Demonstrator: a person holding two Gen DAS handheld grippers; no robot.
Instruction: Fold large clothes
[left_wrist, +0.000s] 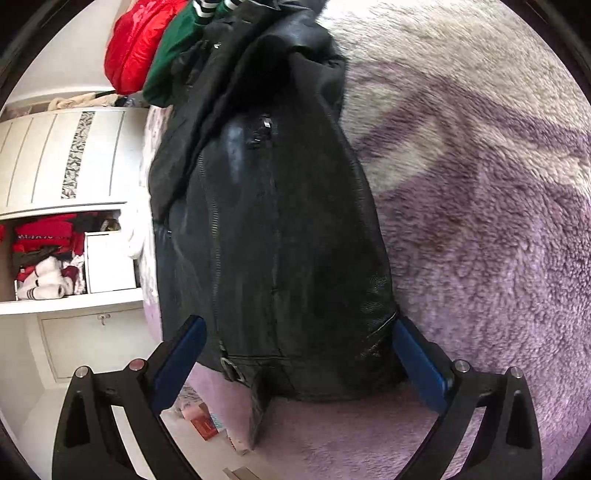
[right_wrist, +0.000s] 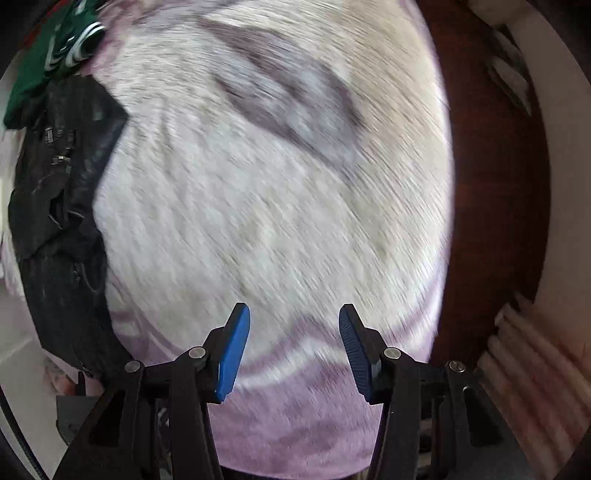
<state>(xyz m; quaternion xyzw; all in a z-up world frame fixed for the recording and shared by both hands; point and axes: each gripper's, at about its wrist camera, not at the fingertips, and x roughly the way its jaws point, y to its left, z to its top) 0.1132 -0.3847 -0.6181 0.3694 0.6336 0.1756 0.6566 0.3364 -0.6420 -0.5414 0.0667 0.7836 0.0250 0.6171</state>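
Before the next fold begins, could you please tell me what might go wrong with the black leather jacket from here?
1. The black leather jacket lies along the edge of the fluffy purple-and-cream blanket, its buckled hem strap hanging over; a tug could slide it off.
2. The open left gripper straddles the thick hem, so it may pinch several layers.
3. The open right gripper is over bare blanket and could snag it.

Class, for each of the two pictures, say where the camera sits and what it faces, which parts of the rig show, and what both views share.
Left wrist: on the left gripper, looking along its open fingers down onto the black leather jacket on the purple fleece blanket; wardrobe shelves at left.
Right wrist: on the right gripper, open, facing bare blanket, blurred.
Shared: jacket, blanket, green garment.
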